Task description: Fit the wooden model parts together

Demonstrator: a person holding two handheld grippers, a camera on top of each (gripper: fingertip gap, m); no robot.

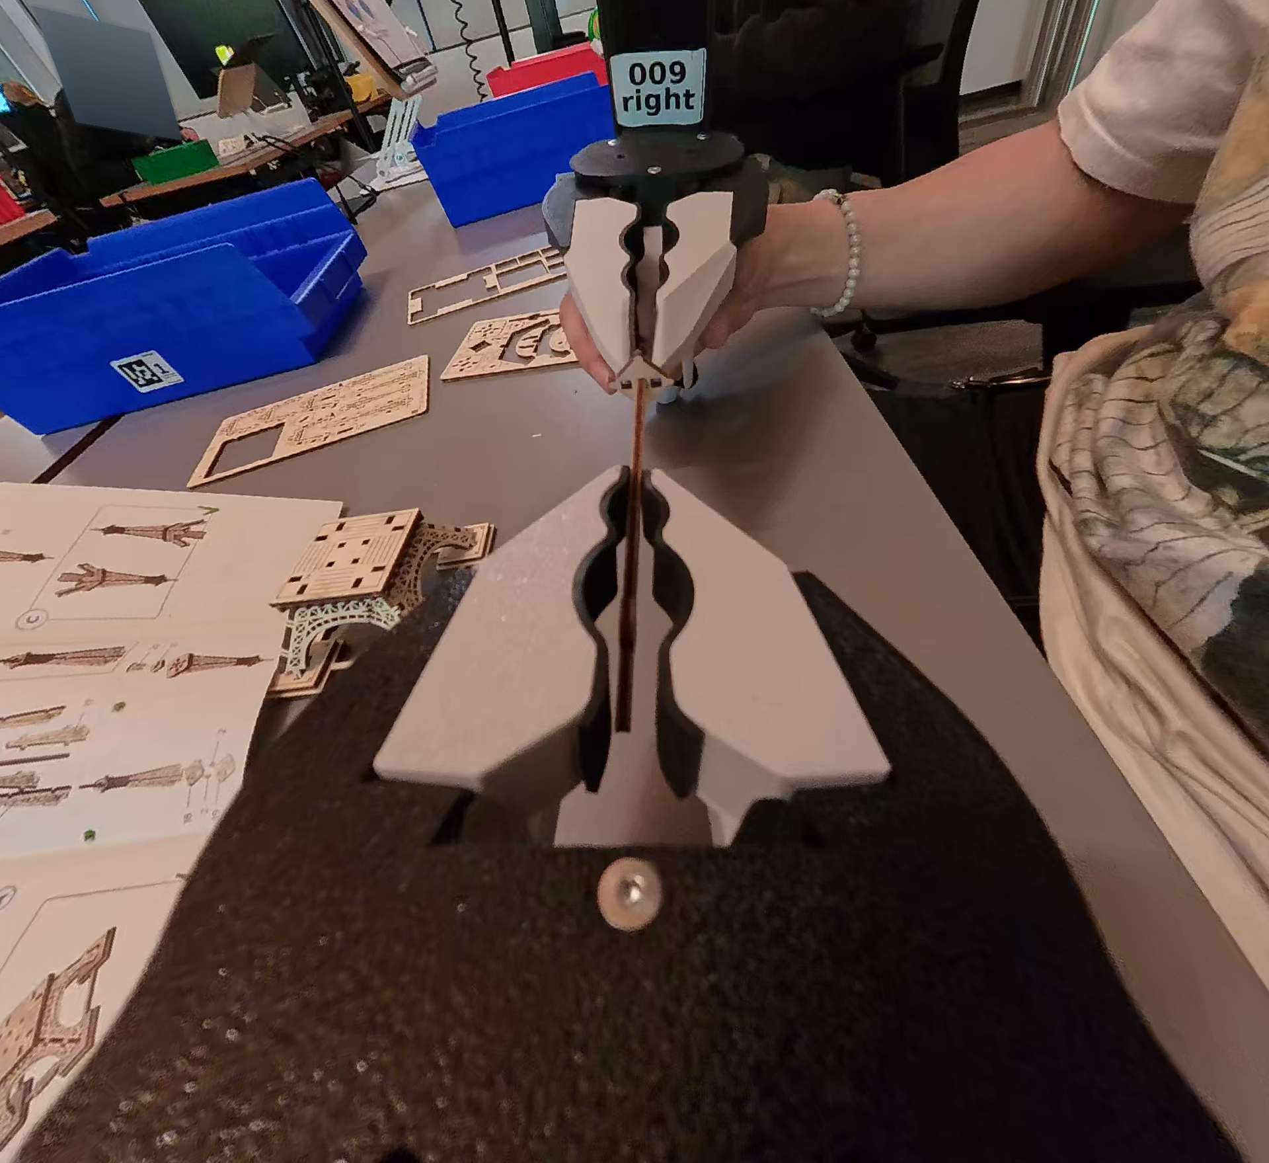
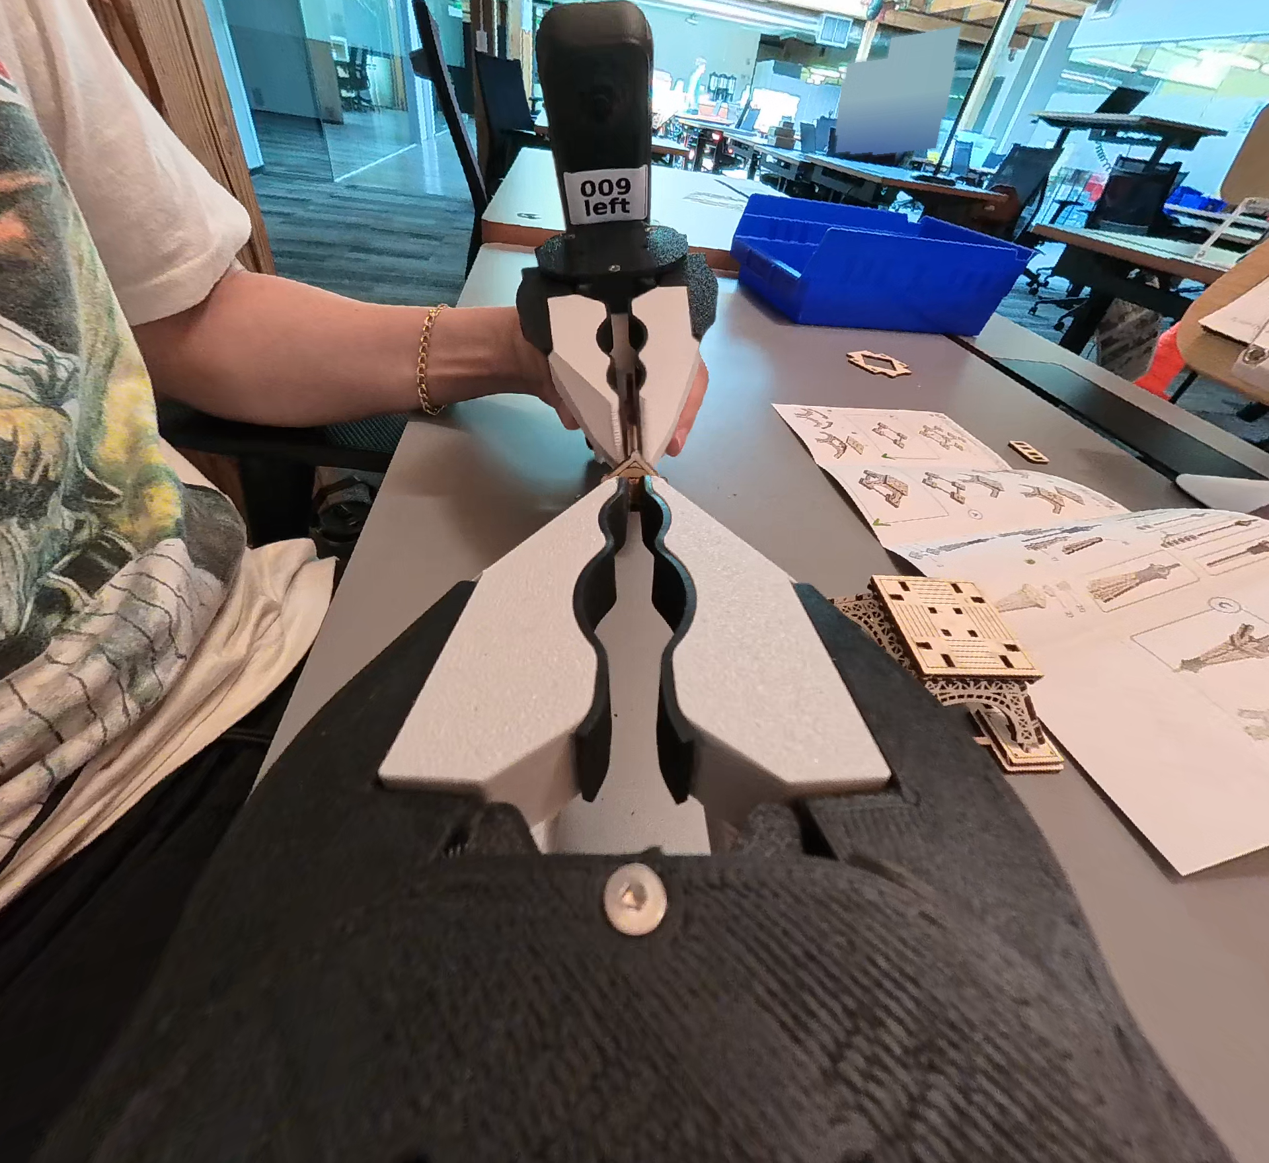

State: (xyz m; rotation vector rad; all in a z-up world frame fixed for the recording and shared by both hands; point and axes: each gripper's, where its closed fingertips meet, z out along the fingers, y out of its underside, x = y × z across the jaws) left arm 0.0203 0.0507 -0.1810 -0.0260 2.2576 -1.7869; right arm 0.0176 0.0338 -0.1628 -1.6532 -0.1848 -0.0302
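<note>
While left tool [image 1: 635, 477] pinches wooden strip [image 1: 628, 580], right tool [image 2: 633, 484] pinches small end piece [image 2: 632, 466].

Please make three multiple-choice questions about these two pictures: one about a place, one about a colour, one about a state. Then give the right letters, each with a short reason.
1. Where does the half-built tower base stand?
A. in a bin
B. on the table beside the instruction sheets
C. on the floor

2. What colour are the storage bins?
A. blue
B. yellow
C. white

3. How is the left hand-held gripper?
A. wide open and holding nothing
B. lying on the table
C. shut on a thin wooden strip

Answers:
1 B: it stands on the grey table, at the edge of the instruction sheets.
2 A: both are plainly blue.
3 C: the thin wooden strip runs between its fingers toward the right hand-held gripper, which pinches a small wooden piece.
</note>
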